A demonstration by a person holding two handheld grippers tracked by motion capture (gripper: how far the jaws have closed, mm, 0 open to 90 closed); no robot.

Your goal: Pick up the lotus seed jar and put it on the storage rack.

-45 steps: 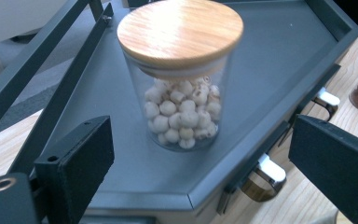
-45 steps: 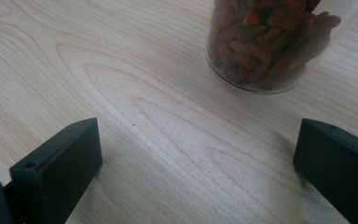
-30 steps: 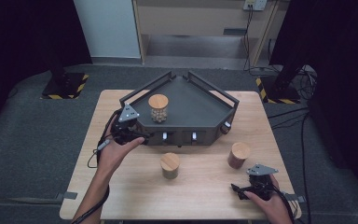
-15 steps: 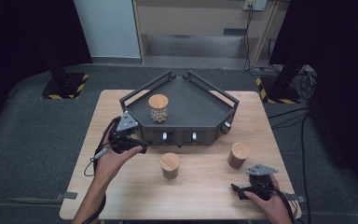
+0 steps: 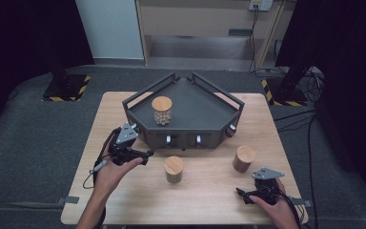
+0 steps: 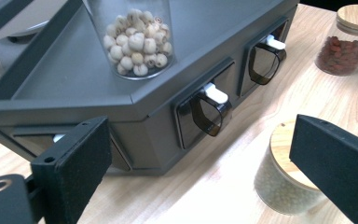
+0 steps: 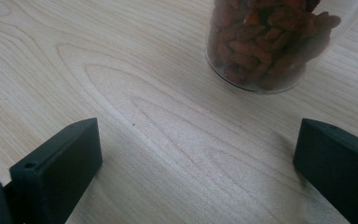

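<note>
While your left claw hangs spread, empty, beside green jar on surface, careless sweep risks toppling it; right claw spread, empty, near red jar.

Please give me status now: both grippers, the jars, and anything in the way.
Left gripper open, empty, beside the tray. Right gripper open, empty, near the red jar. Green jar on table, white-seed jar on tray. Nothing in the way.
</note>
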